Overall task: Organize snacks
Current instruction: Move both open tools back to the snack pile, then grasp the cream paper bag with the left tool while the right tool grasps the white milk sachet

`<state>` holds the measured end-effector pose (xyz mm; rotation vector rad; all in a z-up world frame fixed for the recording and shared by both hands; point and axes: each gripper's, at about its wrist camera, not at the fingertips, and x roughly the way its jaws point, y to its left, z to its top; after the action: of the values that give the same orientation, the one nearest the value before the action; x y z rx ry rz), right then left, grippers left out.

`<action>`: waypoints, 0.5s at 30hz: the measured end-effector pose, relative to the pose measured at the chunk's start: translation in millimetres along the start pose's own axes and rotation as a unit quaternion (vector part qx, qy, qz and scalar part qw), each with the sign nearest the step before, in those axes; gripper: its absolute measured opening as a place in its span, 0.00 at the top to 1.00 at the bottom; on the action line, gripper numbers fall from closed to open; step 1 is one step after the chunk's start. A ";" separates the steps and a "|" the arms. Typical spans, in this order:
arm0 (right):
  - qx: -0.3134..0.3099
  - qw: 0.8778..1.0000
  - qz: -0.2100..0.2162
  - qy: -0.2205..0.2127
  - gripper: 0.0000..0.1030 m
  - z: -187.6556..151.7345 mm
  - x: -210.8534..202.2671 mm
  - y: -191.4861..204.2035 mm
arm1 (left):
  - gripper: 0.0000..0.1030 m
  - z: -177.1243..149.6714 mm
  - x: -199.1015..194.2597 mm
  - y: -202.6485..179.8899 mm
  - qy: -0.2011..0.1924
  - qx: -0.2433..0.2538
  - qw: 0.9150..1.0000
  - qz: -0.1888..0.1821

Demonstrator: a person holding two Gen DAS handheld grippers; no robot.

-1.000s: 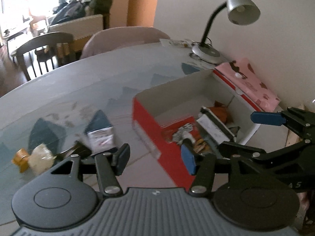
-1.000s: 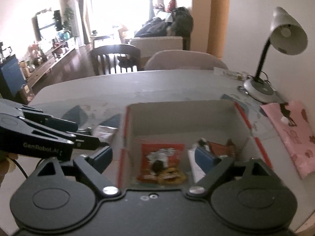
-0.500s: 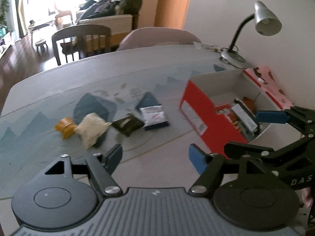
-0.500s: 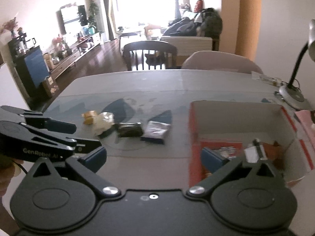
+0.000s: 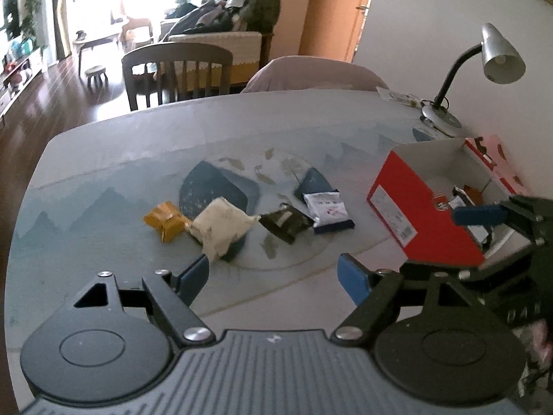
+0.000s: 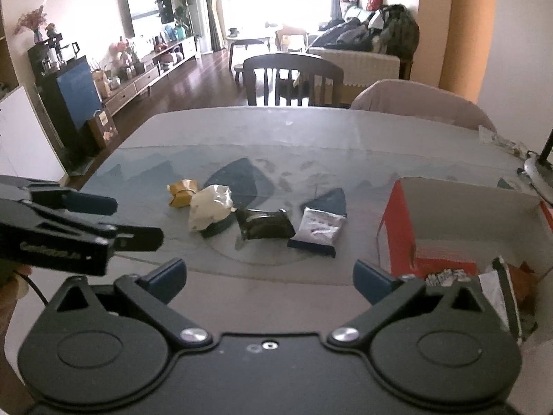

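Note:
Several loose snacks lie in a row mid-table: a yellow wrapped one (image 5: 166,220), a cream packet (image 5: 221,230), a dark green packet (image 5: 285,224) and a white-and-navy packet (image 5: 326,209). To their right stands the open red box (image 5: 414,214), with packets (image 6: 446,275) inside it. My left gripper (image 5: 273,273) hovers near the cream packet, jaws opening, nothing between them. My right gripper (image 6: 269,275) hangs wide open and empty in front of the dark green packet (image 6: 264,228) and the white-and-navy one (image 6: 319,228), left of the box (image 6: 397,238).
The snacks lie on a grey table (image 5: 103,173) with a blue printed mat. A desk lamp (image 5: 497,55) and a pink cloth (image 5: 497,152) are at the far right by the wall. Two chairs (image 6: 293,79) stand behind the table's far edge.
Both grippers have drawn back from over the red box towards the left, bringing the loose snacks into view. Both pairs of jaws have spread wider.

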<state>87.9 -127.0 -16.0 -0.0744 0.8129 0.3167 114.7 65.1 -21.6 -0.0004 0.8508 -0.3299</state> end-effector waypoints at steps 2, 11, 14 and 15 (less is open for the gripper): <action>0.003 1.000 0.005 0.010 0.00 6.5 10.9 -5.4 | 0.21 5.3 10.0 4.1 0.005 0.013 1.000 0.003; 0.058 0.996 0.005 0.065 0.02 33.6 72.1 -36.0 | 0.21 24.0 54.3 16.8 0.031 0.090 0.995 -0.009; 0.076 0.994 0.001 0.083 0.04 41.1 92.0 -41.1 | 0.21 29.4 67.6 23.2 0.032 0.110 0.993 -0.016; 0.082 0.993 -0.005 0.087 0.06 42.5 98.0 -42.3 | 0.21 31.2 71.7 24.4 0.032 0.119 0.992 -0.016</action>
<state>193.7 -134.8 -60.0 0.0493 1.0081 0.2344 188.5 63.7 -57.0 0.2196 0.8714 -0.4628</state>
